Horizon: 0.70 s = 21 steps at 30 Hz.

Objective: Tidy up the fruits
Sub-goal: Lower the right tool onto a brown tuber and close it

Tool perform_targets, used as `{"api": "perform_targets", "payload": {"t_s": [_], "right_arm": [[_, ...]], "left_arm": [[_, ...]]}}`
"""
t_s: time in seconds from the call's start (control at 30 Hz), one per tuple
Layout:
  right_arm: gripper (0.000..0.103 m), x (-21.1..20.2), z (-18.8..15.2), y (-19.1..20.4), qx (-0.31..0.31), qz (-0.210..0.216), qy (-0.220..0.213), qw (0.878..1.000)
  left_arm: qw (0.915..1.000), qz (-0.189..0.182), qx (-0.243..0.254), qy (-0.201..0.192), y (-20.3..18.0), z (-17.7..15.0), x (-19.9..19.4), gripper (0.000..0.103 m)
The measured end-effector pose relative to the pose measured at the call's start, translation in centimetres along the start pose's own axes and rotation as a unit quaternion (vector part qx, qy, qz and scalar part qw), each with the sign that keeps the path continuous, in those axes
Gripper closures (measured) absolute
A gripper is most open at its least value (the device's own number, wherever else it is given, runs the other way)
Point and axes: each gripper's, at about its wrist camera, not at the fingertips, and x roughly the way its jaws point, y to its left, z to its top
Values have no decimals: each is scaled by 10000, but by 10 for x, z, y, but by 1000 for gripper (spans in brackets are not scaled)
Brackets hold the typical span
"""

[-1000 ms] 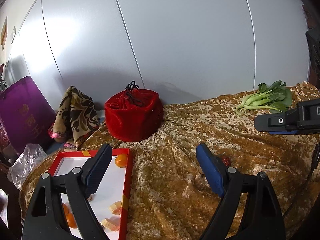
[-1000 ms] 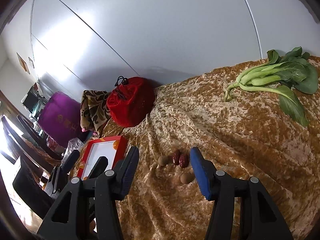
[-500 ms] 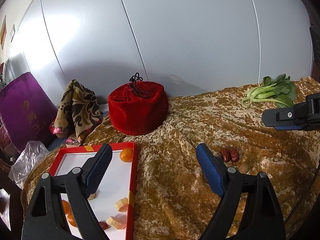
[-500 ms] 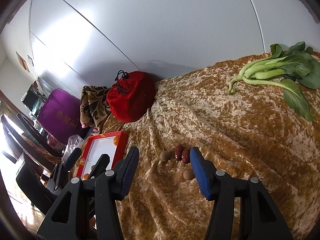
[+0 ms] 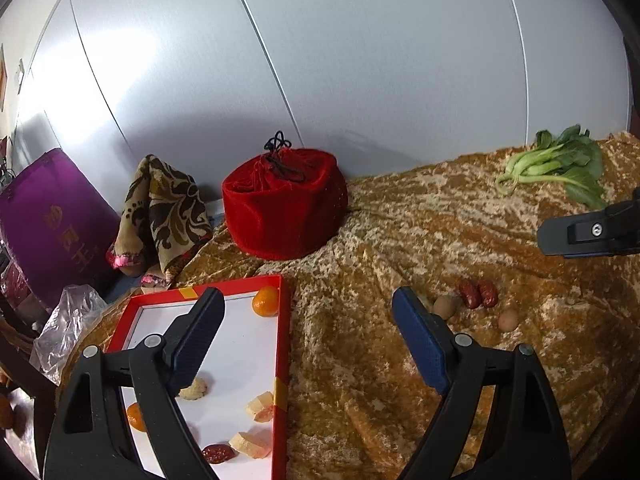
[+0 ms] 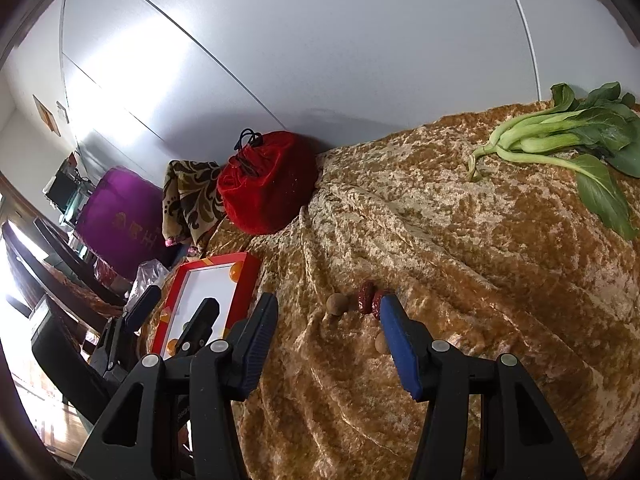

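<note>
A red tray (image 5: 280, 344) with a white floor lies on the gold cloth and holds small oranges (image 5: 265, 301), pale fruit chunks (image 5: 260, 406) and a red date (image 5: 218, 453). Two red dates (image 5: 478, 293) and two brown round fruits (image 5: 447, 306) lie loose on the cloth to its right. My left gripper (image 5: 306, 300) hangs open over the tray's right rim, holding nothing. My right gripper (image 6: 329, 302) is open just short of the loose fruits: a brown fruit (image 6: 335, 306) and the dates (image 6: 366, 301) show between its fingertips, untouched. The second brown fruit (image 6: 381, 345) is half hidden by the blue pad.
A red drawstring pouch (image 5: 282, 216) stands at the back by the grey wall. A bunch of green leafy vegetable (image 6: 560, 140) lies at the far right. A patterned cloth (image 5: 164, 208), a purple box (image 5: 52, 224) and a plastic bag (image 5: 68, 320) sit left of the table.
The left wrist view has swung, bringing the loose dates and brown fruits and more of the tray into sight. The right gripper has barely shifted. Both jaws stand as wide as before.
</note>
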Motion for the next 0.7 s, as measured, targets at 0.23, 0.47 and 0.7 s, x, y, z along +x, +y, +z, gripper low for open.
{"api": "perform_targets", "payload": {"t_s": [0.23,0.47,0.7], "right_arm": [[47,34,-10,-12,444,77,751,9962],[53,59,-18,-18,565,-371,1079,9919],[61,83,-18,-24,528,-896,1202,9873]], "left_arm": [[9935,-319,-336,1043,13,-16,35,16],[9946,-445,-137,929,8,-14,27,16],[9951,-553,101,808,4,-13,21,16]]}}
